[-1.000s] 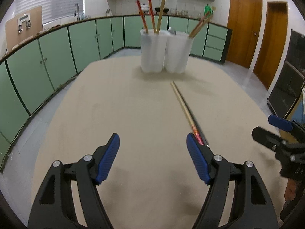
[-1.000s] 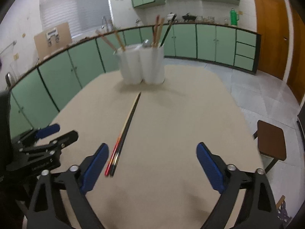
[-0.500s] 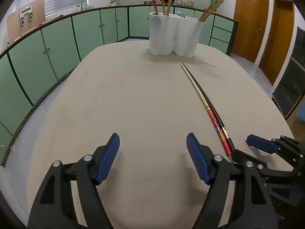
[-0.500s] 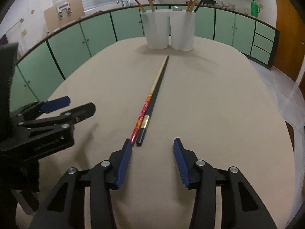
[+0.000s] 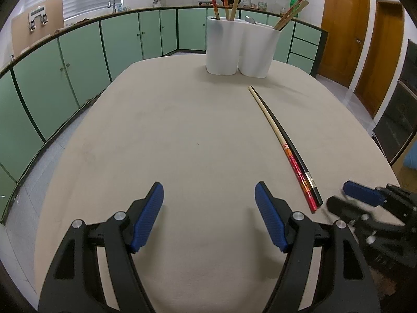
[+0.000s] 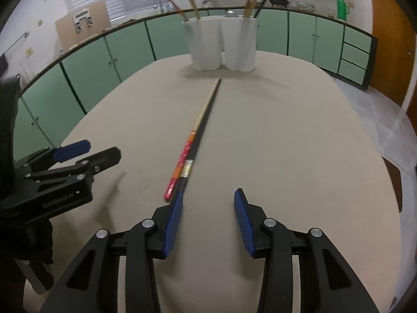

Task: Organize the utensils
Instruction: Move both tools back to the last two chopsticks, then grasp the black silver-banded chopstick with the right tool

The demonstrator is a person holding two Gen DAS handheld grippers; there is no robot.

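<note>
Two long chopsticks lie side by side on the beige table (image 5: pixel 182 143): a red-and-cream chopstick (image 5: pixel 292 160) and a black chopstick (image 5: pixel 299 156). They also show in the right wrist view, the red-and-cream chopstick (image 6: pixel 186 154) and the black chopstick (image 6: pixel 198 143). Two white holders (image 5: pixel 242 48) with several chopsticks stand at the far end. My left gripper (image 5: pixel 208 214) is open and empty, left of the chopsticks. My right gripper (image 6: pixel 207 221) is open, low over the table, its left finger beside the chopsticks' near ends.
Green cabinets (image 5: pixel 78 60) run along the room behind the table. Wooden doors (image 5: pixel 344 34) stand at the right. The right gripper (image 5: pixel 365 203) shows at the lower right of the left wrist view; the left gripper (image 6: pixel 78 154) shows at the left of the right wrist view.
My right gripper has moved forward to the chopsticks' near ends and its jaws have narrowed. The left gripper has lowered and stays open.
</note>
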